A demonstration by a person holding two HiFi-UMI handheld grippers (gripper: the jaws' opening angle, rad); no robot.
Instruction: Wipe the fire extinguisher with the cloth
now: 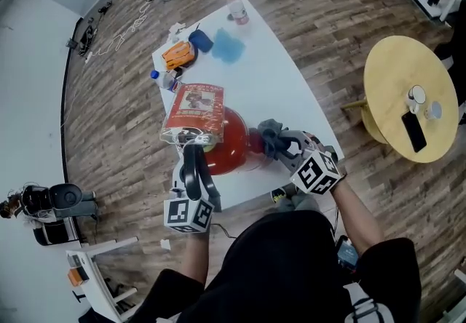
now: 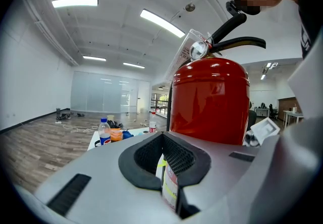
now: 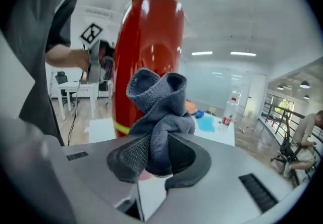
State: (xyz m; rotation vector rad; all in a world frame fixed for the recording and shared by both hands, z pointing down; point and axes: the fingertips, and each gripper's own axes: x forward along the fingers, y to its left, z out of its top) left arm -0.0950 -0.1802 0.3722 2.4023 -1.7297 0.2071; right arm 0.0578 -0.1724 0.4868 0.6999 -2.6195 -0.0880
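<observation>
At the near edge of the white table (image 1: 291, 89) stands the red fire extinguisher (image 1: 231, 141). Our right gripper (image 3: 159, 157) has its jaws clamped on the bunched grey cloth (image 3: 159, 117), just beside the extinguisher's body. Our left gripper (image 2: 165, 160) has its jaws nearly together at the lower label; whether they pinch anything we cannot tell.

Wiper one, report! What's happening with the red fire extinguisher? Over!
Right gripper shut on grey cloth, right beside the fire extinguisher. Left gripper low at its side, grip unclear. Nothing between cloth and extinguisher.
</observation>
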